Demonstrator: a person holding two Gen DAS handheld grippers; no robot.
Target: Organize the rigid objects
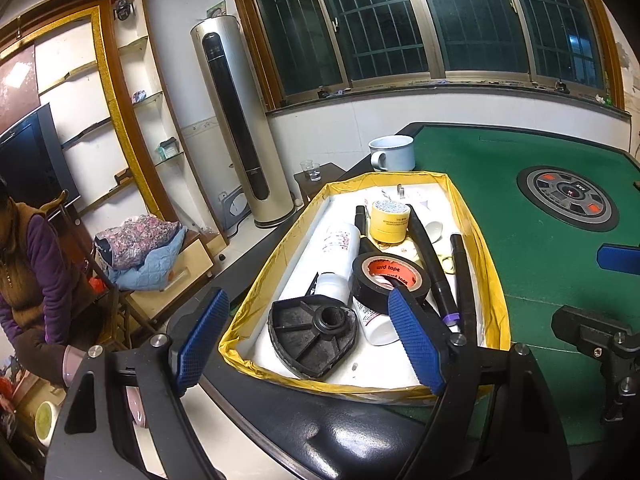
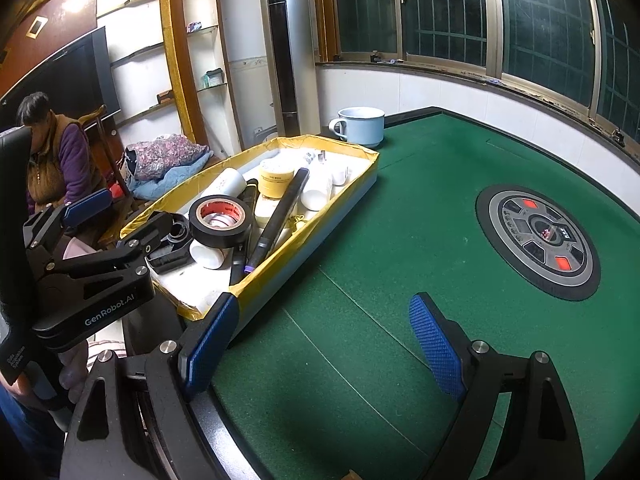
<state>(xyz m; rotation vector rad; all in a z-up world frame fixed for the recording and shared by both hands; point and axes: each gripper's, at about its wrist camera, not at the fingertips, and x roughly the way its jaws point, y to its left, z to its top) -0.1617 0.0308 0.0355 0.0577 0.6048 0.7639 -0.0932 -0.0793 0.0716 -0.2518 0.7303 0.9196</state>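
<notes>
Left gripper (image 1: 308,340): matte black frame, two angled arms with triangular cut-outs; round silver screws at the pivots; blue pads with a fine diamond-knurled face on each finger. In the right wrist view, at 9 o'clock, its body bears white lettering "GenRobot.AI" and small silver screw heads.

Right gripper (image 2: 324,348): same build: black arms, silver pivot screws, blue textured pads (image 2: 436,344).

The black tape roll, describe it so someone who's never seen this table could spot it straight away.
On the green table sits a long yellow-edged box full of odds and ends. Near the box's close end, the black tape roll lies tilted on white bottles. Only it has a red inner core; the yellow tape roll is paler and stands farther back.
</notes>
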